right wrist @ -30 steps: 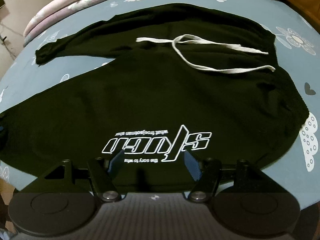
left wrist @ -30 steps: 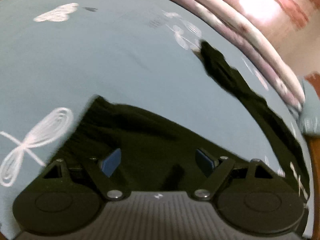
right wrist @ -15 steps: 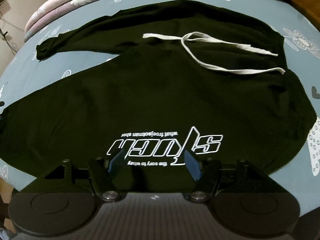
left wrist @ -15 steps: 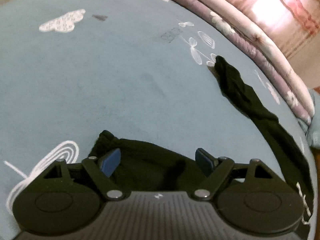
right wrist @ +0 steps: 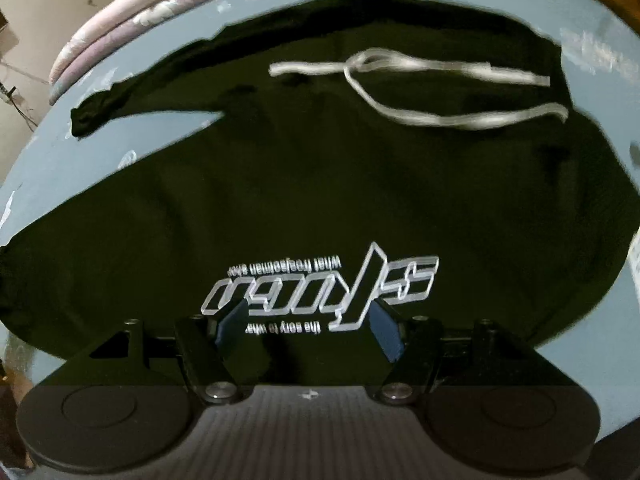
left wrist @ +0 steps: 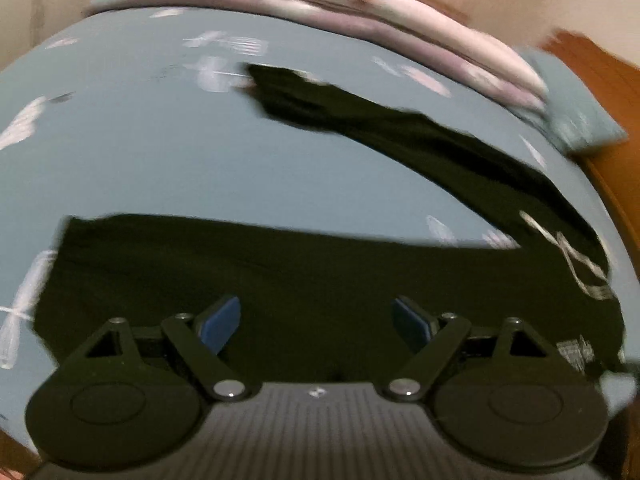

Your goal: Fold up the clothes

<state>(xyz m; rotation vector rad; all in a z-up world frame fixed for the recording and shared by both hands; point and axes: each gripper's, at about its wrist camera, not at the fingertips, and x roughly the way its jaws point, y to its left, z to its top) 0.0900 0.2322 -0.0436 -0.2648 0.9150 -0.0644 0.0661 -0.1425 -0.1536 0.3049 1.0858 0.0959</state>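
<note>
Right wrist view: black hoodie [right wrist: 320, 184] spread on the bedsheet [right wrist: 80, 160], right gripper [right wrist: 306, 322] released, empty. Left gripper [left wrist: 316, 320] is likewise spread wide; the loose drawstring [right wrist: 420, 92] could snag in a fold.

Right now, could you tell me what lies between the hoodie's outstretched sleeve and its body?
In the right wrist view, only a bare wedge of blue bedsheet separates the sleeve from the hoodie body.

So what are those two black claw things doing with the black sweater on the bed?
A person holds a gripper in each hand to fold the black hoodie, spread flat on the blue bedsheet. The left gripper and right gripper both hover open over it, gripping nothing. Its white drawstring lies loose. No fold yet.
</note>
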